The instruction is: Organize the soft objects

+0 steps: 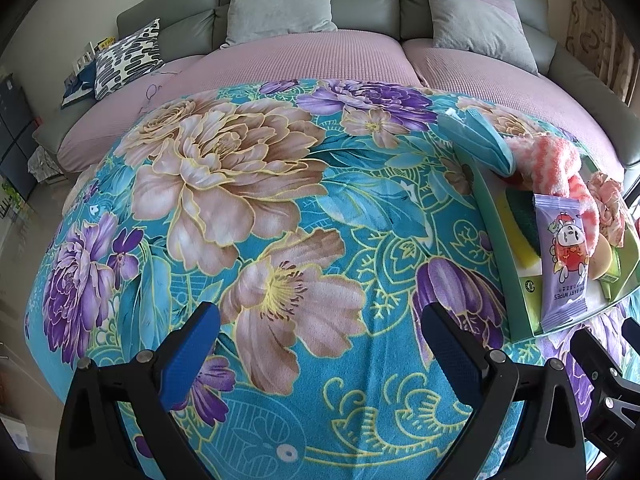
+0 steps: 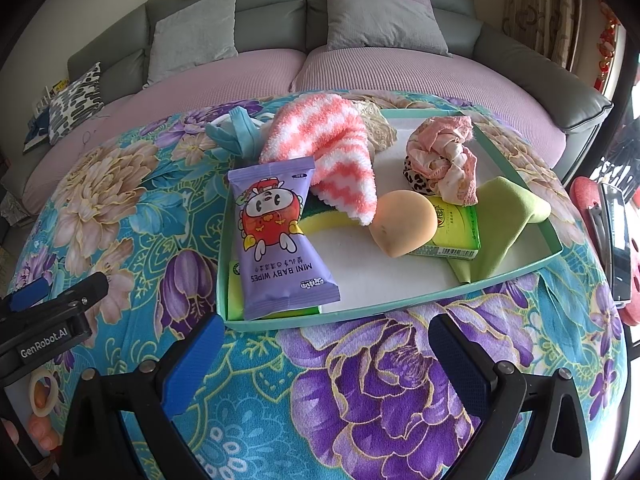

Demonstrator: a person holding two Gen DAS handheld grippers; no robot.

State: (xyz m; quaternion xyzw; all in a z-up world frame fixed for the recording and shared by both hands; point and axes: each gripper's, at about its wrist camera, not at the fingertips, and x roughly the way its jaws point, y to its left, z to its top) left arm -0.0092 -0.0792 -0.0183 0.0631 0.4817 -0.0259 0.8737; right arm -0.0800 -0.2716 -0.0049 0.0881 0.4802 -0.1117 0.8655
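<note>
Both claws spread empty, left claw (image 1: 320, 336), right claw (image 2: 326, 344), wipes pack (image 2: 276, 236) reading "MINI BABY WIPES"

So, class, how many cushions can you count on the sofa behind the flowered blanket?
3: a grey cushion left of centre, a grey and pink cushion right of centre, and a black-and-white patterned cushion at the far left end. More may sit outside the views.

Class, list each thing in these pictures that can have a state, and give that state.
Left gripper: open, empty.
Right gripper: open, empty.
Wipes pack: sealed, lying over tray edge.
Striped cloth: loosely folded.
Pink cloth: crumpled.
Green cloth: draped over tray rim.
Tray: uncovered, filled.
</note>
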